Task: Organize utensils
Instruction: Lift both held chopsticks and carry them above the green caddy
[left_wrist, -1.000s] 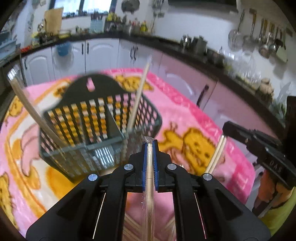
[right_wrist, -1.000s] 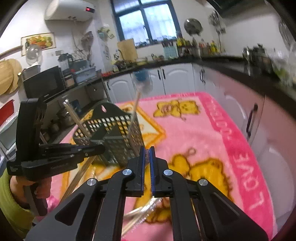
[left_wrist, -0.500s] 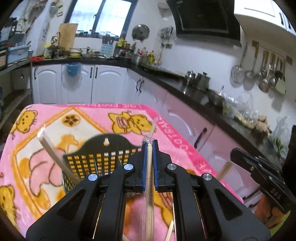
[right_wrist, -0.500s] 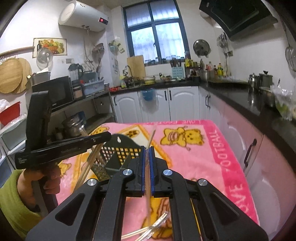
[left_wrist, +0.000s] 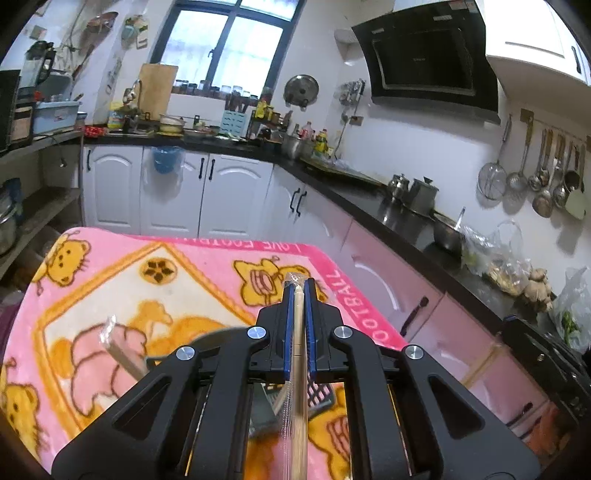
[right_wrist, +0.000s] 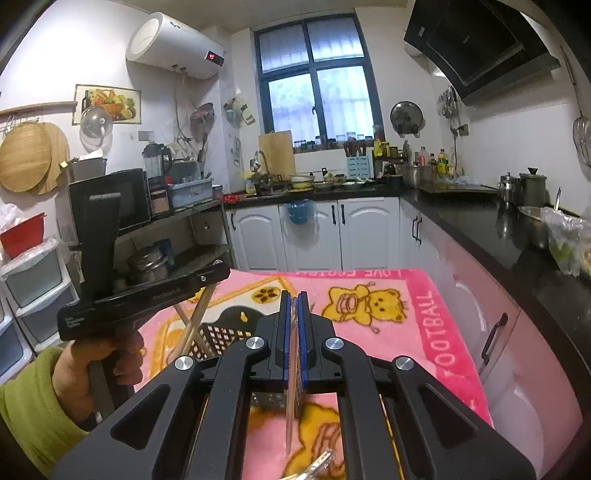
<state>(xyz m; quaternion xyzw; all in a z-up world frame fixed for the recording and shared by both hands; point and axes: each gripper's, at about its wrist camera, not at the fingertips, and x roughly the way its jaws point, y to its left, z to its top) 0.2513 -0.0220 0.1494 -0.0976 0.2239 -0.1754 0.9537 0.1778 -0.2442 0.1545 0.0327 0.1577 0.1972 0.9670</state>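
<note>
- Wooden and slim, the wrapped chopsticks (left_wrist: 298, 354) sit pinched between the pressed-together jaws of the left tool (left_wrist: 299, 295), running lengthwise along them, with the clear wrapper tip poking out past the jaw ends.
- Right tool (right_wrist: 293, 306) is likewise closed on a second thin wrapped pair (right_wrist: 291, 398), which hangs down through the jaws toward the pink blanket (right_wrist: 436, 332) on the table.
- Judged by looks, such sticks are light and stiff, but the glossy film is likely slippery; a grip mid-length, across the wood rather than on loose wrapper, should stop them sliding or swinging.
- A few more wrapped pieces (right_wrist: 317, 463) lie on the blanket just under the right tool.
- Beyond both tools stands the dark slotted basket (right_wrist: 221, 332), with chopsticks (right_wrist: 197, 317) already leaning inside it; the left view shows only part of it, behind the tool.
- A hand (right_wrist: 92, 365) in a green sleeve holds the left tool beside the basket.
- Lowering each pair tip-first into a compartment seems the next need.
</note>
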